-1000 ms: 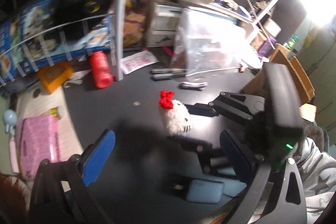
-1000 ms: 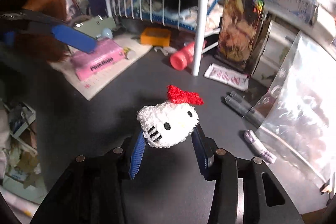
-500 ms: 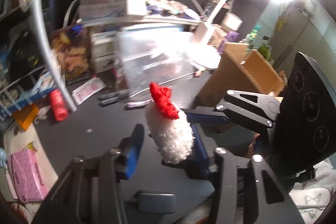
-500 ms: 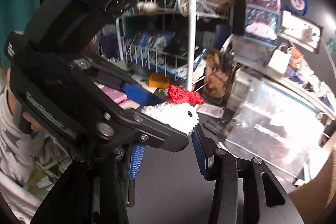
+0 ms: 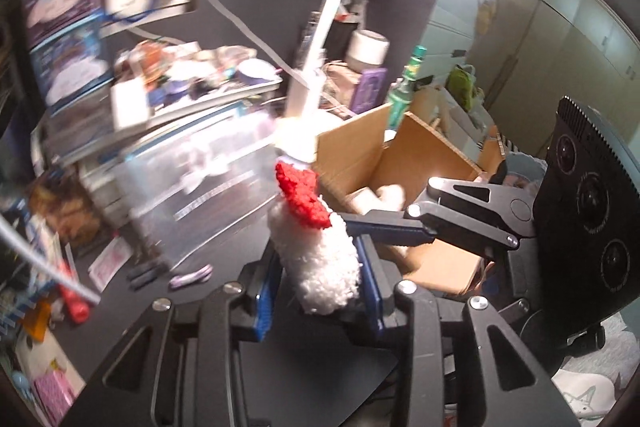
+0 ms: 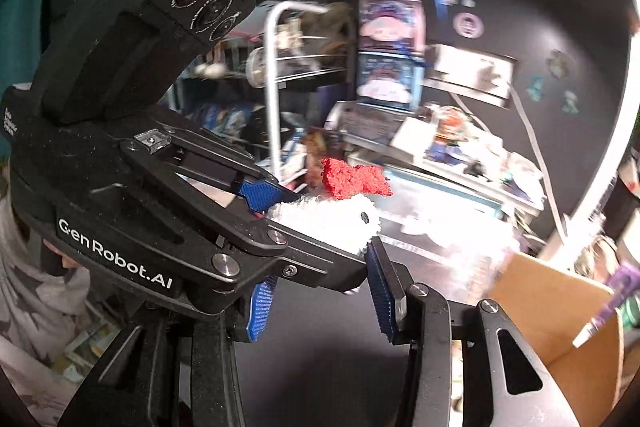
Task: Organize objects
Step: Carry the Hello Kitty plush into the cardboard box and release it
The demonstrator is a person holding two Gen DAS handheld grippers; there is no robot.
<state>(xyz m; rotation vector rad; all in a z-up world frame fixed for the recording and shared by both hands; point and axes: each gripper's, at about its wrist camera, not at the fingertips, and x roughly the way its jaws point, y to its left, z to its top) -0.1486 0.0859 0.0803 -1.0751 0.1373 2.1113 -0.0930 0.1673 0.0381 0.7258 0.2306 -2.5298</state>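
Toy's (image 6: 332,215) black eye in right view only.

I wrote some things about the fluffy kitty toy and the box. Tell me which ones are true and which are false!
1. The fluffy white toy wears a red bow. True.
2. The toy is lying on the black desk. False: it is held up in the air, between the blue pads of both tools.
3. The left tool is wide open and empty. False: its jaws are closing on the toy, pads against its sides.
4. An open cardboard box stands behind the toy. True.
5. The right tool has the toy between its fingers. True.
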